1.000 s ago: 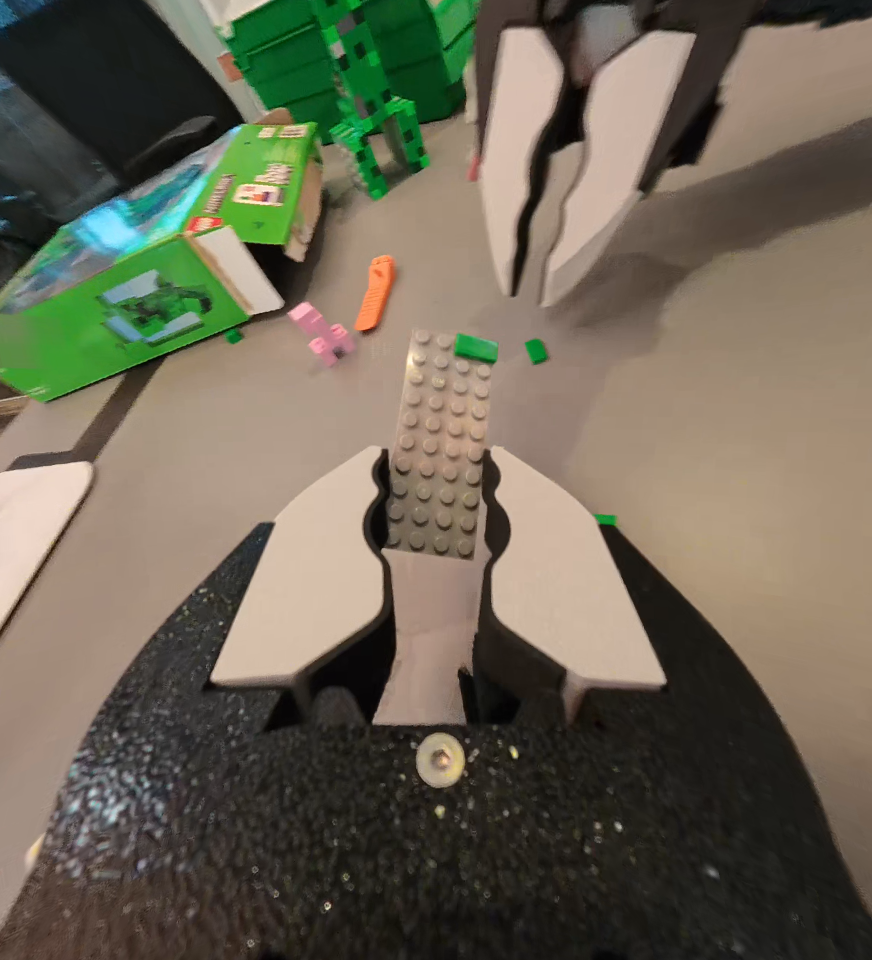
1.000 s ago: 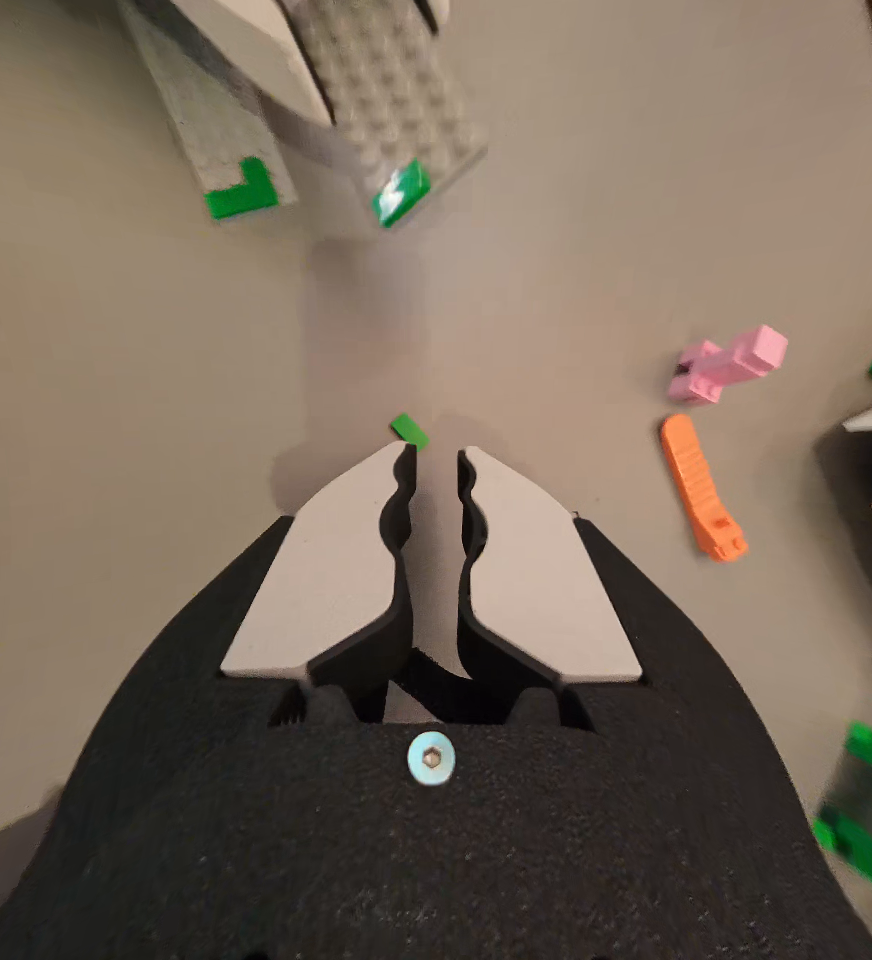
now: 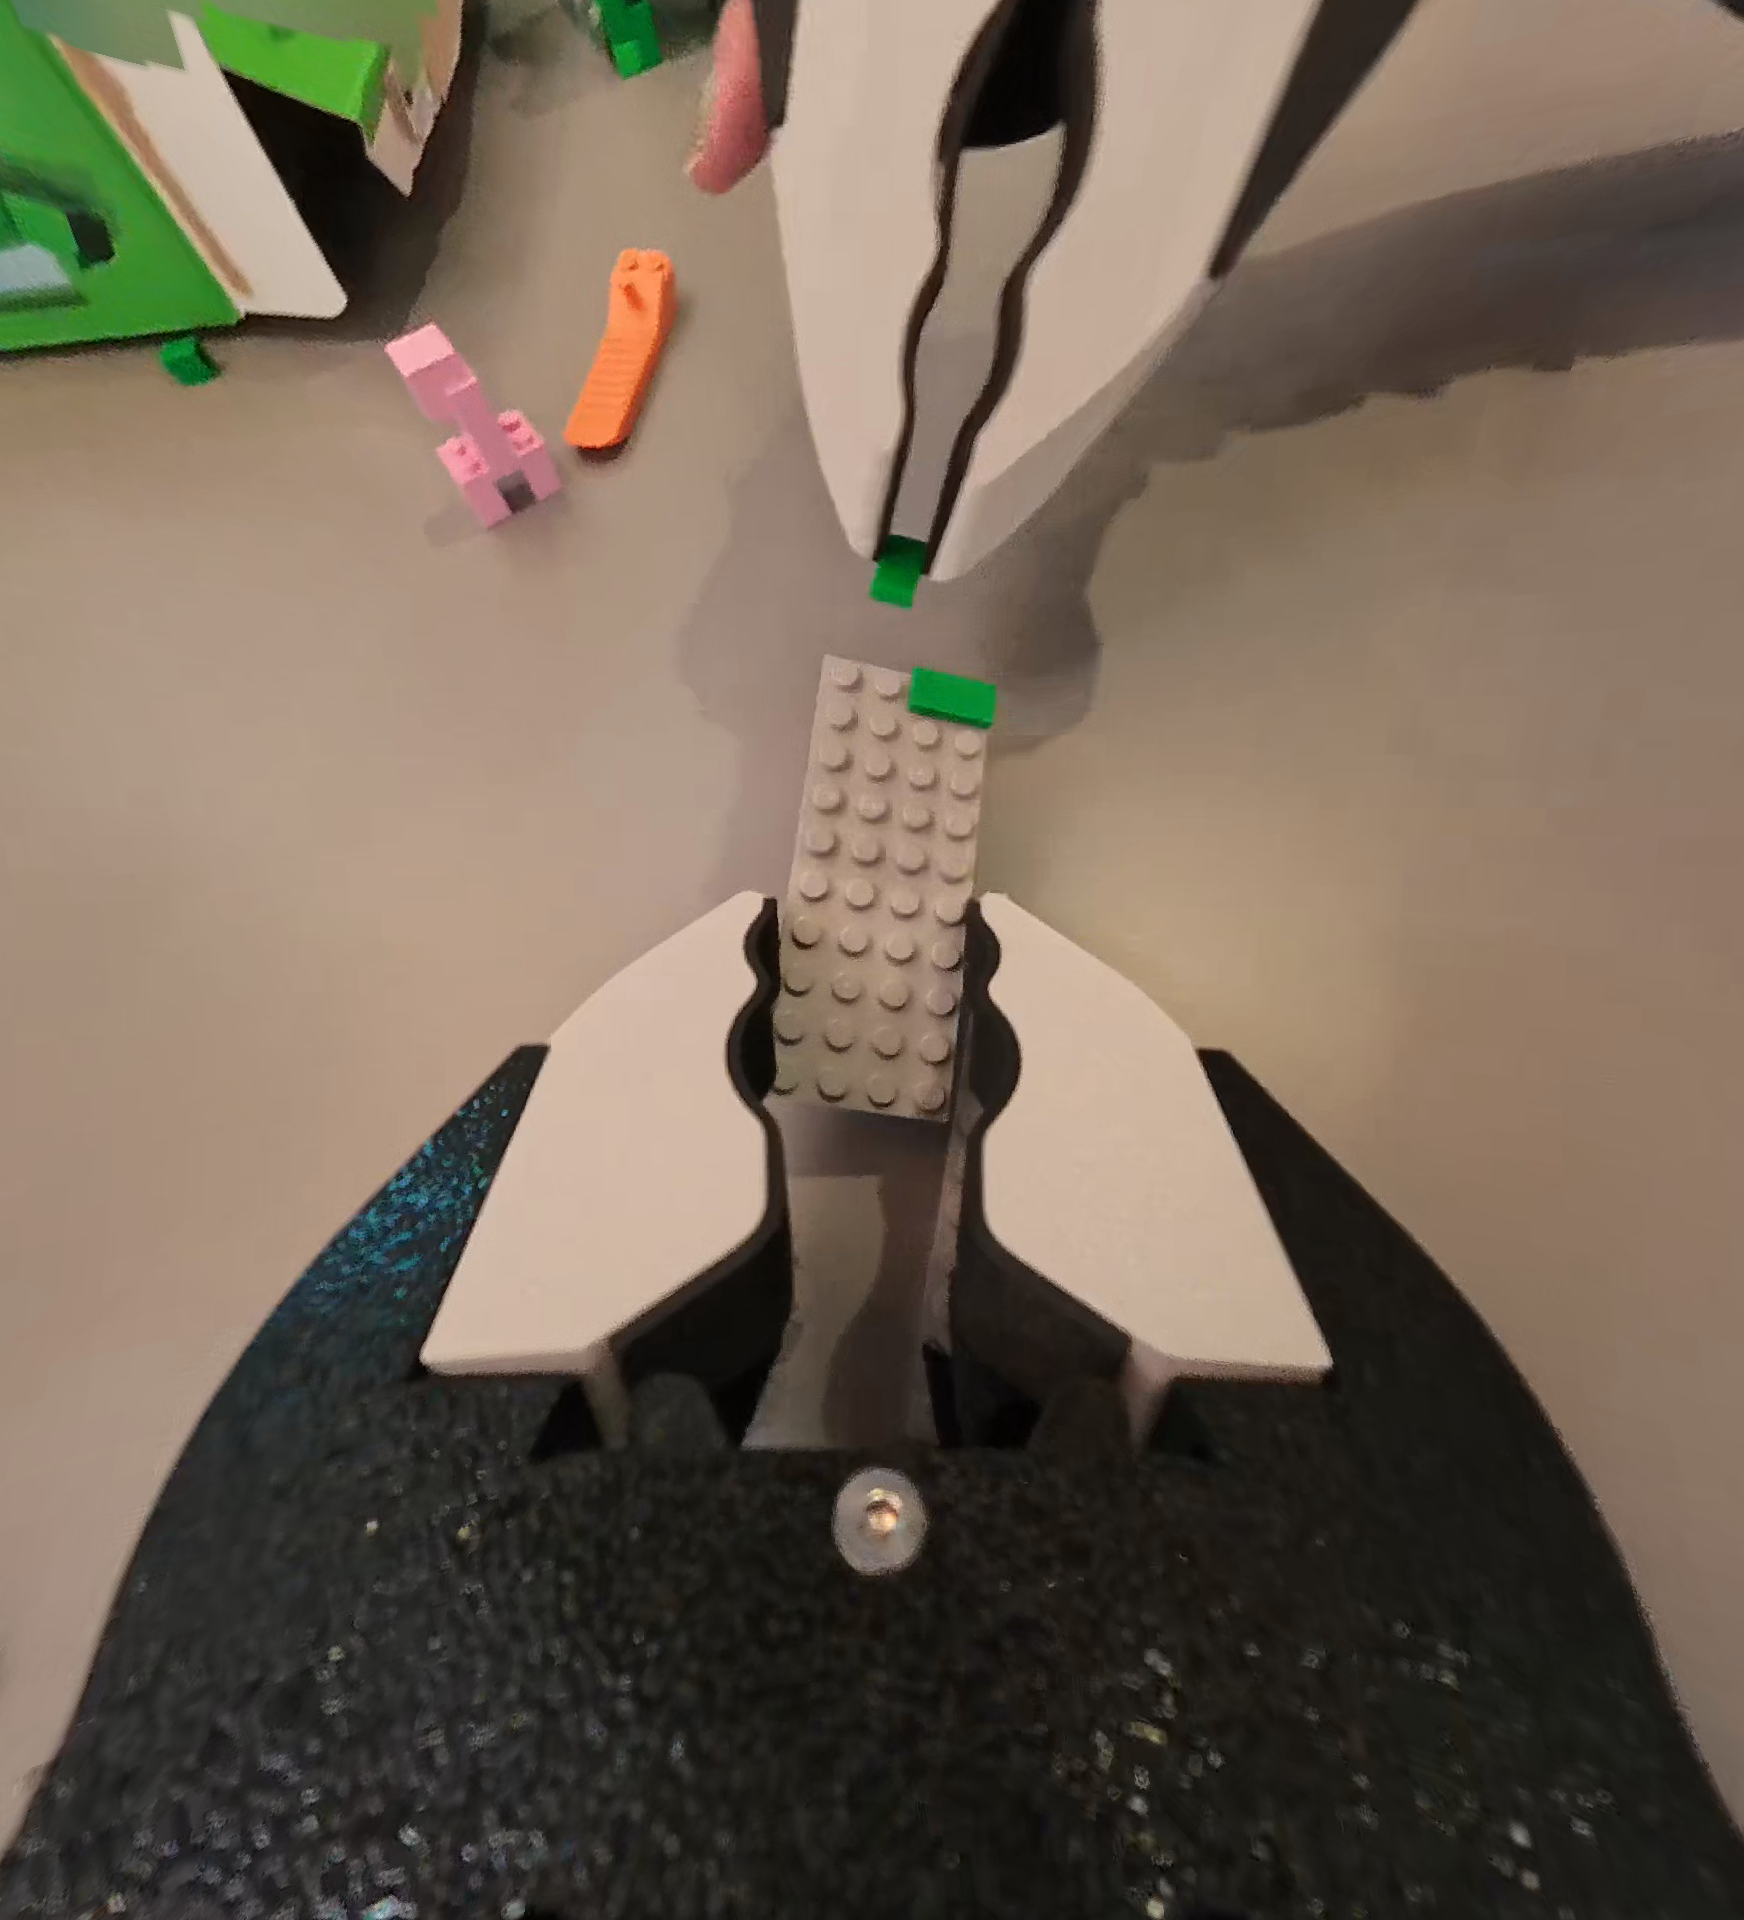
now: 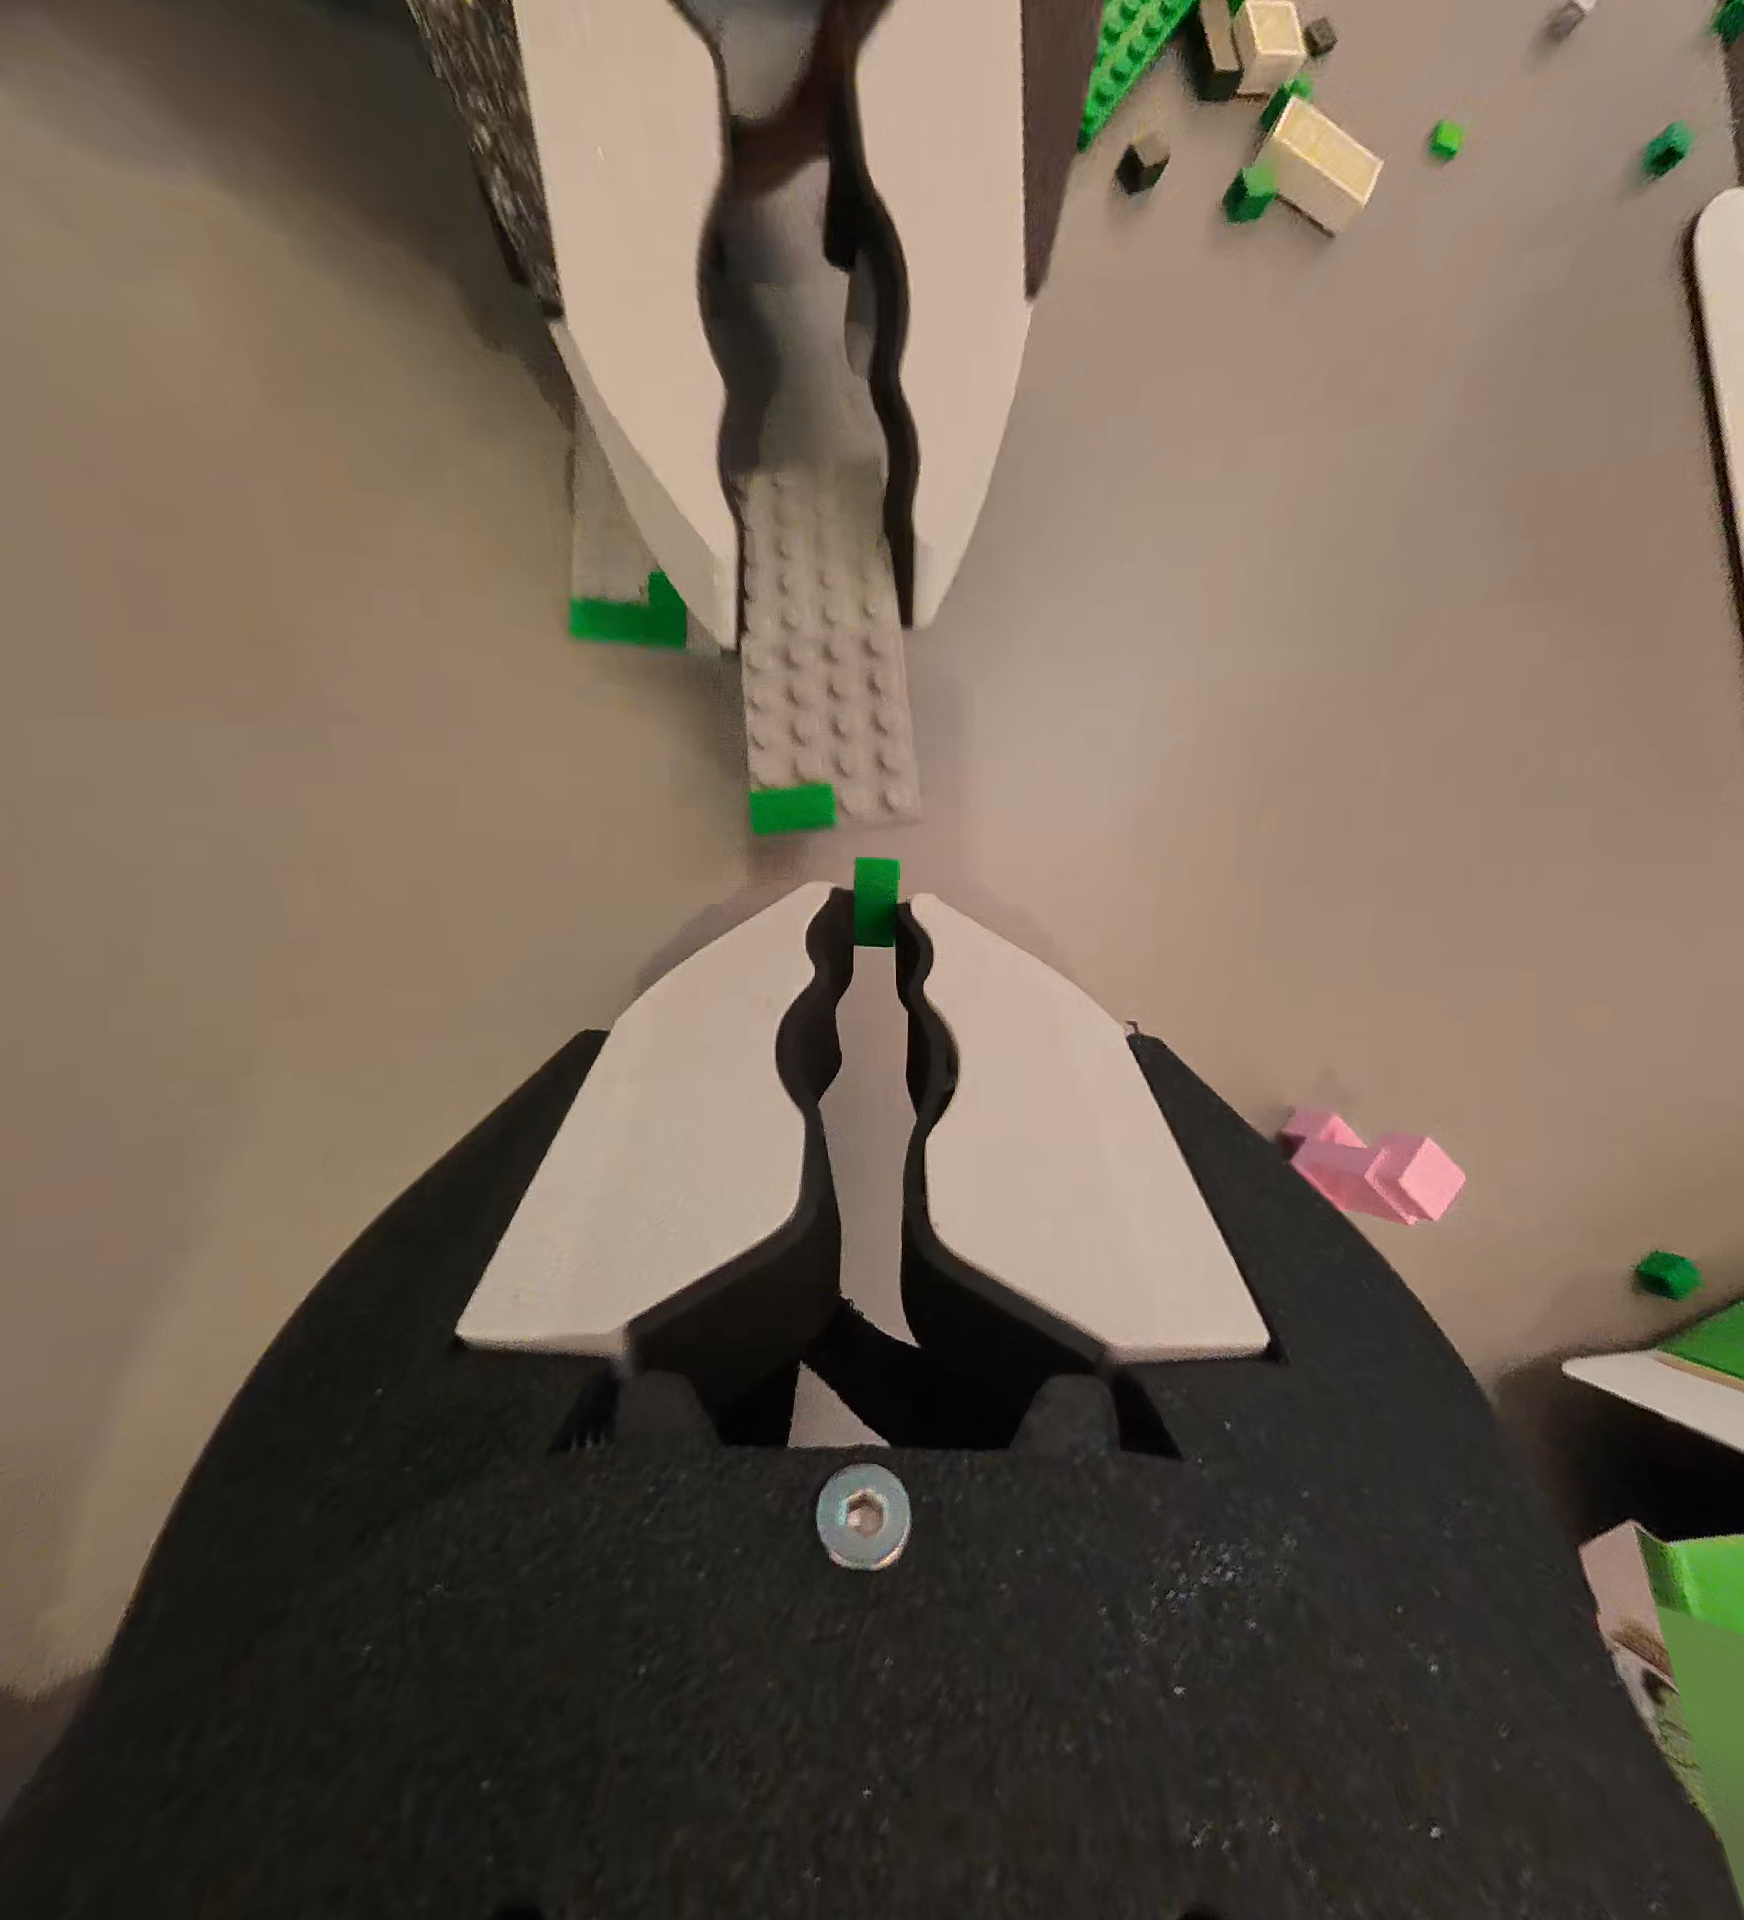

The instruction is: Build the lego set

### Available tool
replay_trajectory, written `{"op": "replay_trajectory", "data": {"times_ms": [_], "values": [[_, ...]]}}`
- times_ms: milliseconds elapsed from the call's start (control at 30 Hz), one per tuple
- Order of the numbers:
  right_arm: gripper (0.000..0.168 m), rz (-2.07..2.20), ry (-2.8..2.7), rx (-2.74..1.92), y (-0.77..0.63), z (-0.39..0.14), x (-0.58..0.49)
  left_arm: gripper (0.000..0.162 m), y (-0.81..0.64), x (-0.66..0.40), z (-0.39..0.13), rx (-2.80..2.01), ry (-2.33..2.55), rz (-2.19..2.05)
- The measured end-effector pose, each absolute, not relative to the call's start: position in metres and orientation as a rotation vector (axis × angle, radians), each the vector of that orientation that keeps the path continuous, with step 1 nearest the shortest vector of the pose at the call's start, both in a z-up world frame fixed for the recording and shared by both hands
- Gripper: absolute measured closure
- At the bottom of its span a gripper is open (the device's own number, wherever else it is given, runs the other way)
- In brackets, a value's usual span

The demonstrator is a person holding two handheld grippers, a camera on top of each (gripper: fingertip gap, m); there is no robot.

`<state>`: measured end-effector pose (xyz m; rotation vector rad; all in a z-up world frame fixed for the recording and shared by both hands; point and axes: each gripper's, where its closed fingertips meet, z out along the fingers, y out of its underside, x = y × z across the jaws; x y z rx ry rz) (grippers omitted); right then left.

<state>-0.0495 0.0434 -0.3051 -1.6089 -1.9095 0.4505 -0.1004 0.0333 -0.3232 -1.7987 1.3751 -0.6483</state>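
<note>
left gripper [image 3: 873,914] clamps grey plate [image 3: 883,883]; right gripper [image 4: 873,904] pinches green piece [image 4: 875,902]

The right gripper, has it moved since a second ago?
Yes. The right gripper has come down toward the grey plate, its tips now level with the pink figure, and grips a small green piece.

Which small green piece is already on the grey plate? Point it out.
The flat green tile on the far corner of the grey plate held by the left gripper. The other green piece is pinched in the right gripper, off the plate.
</note>
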Motion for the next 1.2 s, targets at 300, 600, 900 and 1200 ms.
{"op": "replay_trajectory", "data": {"times_ms": [300,600,900,1200], "values": [[0.161,0.315,-2.021,-1.615,0.034,-0.305,-0.071,0.129,0.031,-0.098,-0.328,-1.827,1.379,-0.684],[0.161,0.24,-2.09,-1.636,0.033,-0.313,-0.069,0.129,0.028,-0.096,-0.327,-1.813,1.388,-0.707],[0.157,0.211,-2.108,-1.639,0.033,-0.316,-0.067,0.129,0.028,-0.097,-0.328,-1.82,1.393,-0.714],[0.137,0.218,-1.972,-1.507,0.032,-0.301,-0.065,0.129,0.033,-0.103,-0.328,-1.89,1.331,-0.729]]}}
